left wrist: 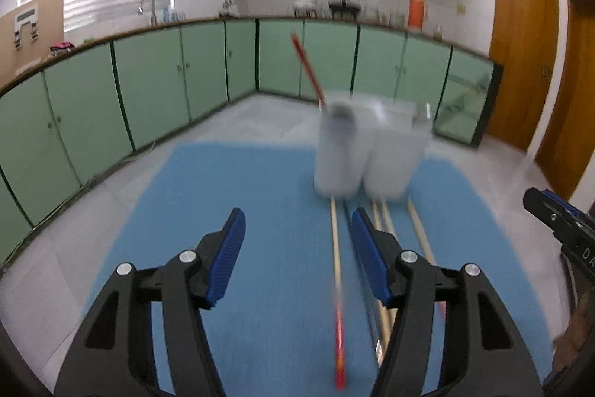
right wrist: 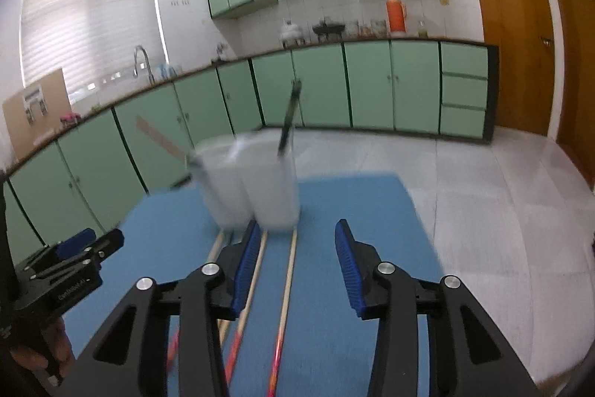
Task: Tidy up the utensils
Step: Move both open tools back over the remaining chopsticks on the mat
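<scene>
Left gripper [left wrist: 297,255]: jaws wide, empty, over the mat's [left wrist: 223,196] bare left.
Chopsticks [left wrist: 336,248]: flat on the mat at 6 o'clock of the cups [left wrist: 366,155], probably awaiting sorting.
Right gripper [right wrist: 295,266]: half-open, empty, straddling one chopstick.

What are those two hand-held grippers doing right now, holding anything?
Left hand-held gripper: open, holding nothing.
Right hand-held gripper: open, holding nothing.

left wrist: faces forward-down | right wrist: likewise (both share blue mat [left wrist: 230,196])
</scene>
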Demonstrator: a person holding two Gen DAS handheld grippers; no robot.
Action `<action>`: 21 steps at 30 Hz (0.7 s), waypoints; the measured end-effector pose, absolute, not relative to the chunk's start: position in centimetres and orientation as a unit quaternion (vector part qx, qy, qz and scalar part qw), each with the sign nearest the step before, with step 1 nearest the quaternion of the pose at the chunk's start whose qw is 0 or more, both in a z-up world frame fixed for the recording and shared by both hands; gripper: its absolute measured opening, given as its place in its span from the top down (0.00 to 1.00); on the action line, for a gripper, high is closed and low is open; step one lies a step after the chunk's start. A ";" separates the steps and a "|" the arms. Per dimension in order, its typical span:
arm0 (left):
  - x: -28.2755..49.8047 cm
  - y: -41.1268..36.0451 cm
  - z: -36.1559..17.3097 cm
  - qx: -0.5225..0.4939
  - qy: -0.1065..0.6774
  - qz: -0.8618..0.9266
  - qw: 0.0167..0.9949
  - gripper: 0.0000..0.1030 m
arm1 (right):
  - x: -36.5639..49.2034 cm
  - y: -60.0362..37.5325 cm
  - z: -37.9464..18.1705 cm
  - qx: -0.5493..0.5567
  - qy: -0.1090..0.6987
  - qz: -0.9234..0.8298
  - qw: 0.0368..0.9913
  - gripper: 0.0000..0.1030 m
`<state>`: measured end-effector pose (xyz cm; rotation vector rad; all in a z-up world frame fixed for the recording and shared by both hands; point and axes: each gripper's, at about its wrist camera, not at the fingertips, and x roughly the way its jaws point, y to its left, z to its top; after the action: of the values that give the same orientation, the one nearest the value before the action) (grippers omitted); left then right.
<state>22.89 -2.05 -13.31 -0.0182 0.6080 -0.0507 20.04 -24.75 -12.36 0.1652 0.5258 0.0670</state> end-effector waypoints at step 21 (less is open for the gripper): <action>16.9 -2.1 -19.9 0.016 0.370 -0.027 0.928 0.47 | 15.0 -22.0 -19.7 0.077 0.362 0.049 0.928 0.75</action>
<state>16.95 -2.09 -19.95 0.0325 0.7592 -0.0553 15.04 -21.97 -19.73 0.1579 0.7430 0.1008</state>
